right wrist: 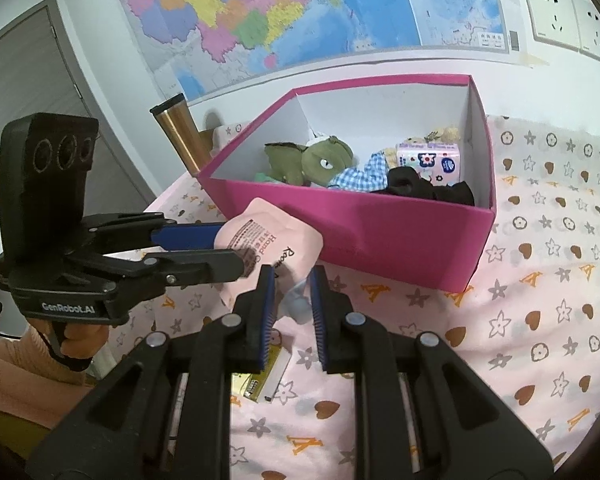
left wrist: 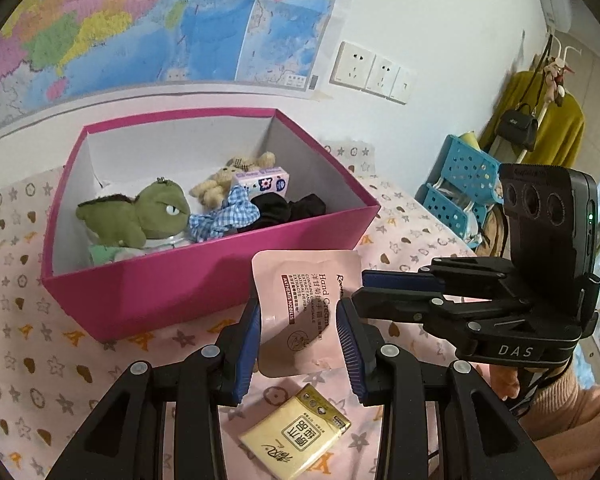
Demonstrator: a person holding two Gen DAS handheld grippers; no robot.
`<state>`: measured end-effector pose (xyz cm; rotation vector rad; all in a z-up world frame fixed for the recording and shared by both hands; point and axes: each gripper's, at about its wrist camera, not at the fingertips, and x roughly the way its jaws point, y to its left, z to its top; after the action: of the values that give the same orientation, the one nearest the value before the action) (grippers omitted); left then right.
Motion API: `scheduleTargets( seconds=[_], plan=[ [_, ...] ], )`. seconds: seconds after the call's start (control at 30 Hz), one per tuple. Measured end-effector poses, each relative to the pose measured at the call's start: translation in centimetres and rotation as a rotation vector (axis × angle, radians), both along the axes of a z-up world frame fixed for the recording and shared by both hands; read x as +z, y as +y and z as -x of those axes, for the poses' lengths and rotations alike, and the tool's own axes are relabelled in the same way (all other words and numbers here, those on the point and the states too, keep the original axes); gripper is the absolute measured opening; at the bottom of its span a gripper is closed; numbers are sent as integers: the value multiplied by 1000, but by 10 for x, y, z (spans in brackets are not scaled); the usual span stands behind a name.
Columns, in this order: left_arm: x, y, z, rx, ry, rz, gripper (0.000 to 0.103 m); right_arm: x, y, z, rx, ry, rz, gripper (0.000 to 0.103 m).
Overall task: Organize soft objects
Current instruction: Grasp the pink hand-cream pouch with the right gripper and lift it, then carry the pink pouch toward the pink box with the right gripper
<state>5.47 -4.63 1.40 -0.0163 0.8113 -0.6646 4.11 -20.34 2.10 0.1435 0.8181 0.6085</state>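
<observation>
Fingers of both the left gripper and right gripper pinch one pink hand-cream sachet from opposite sides, lifted off the patterned surface, the open magenta box just beyond and ahead.

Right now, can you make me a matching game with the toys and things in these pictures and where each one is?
Things:
1. green plush toy
2. pink hand cream pouch
3. yellow tissue packet
4. gold tumbler

Places:
A. lying on the patterned cloth
B. held in the air by the left tool and right tool
C. inside the pink box
D. standing behind the box

Pairs: 1-C, 2-B, 3-A, 4-D
</observation>
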Motion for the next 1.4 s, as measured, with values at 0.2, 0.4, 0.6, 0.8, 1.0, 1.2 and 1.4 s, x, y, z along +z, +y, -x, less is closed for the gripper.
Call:
scheduleTargets(
  seconds=[0.2,0.4,0.6,0.8,1.0,1.2,1.4],
  plan=[
    [3,1,5,11,-12,0,37,5,2,3,4,-13,5,21],
    [9,4,7,19,-29,5,37,9,4,2,10,-30,9,21],
    [15,7,4,28,-44,11,37,16,6,-2,22,-52,6,21],
    [18,7,1,33,-55,8,37,18,8,-7,26,-64,11,21],
    [17,7,-2,42,-55,11,37,20,9,-8,27,-72,11,21],
    [18,6,-4,42,-58,11,37,21,9,-9,24,-77,11,21],
    [20,6,-5,40,-65,10,37,22,8,-11,23,-82,12,21]
  ],
)
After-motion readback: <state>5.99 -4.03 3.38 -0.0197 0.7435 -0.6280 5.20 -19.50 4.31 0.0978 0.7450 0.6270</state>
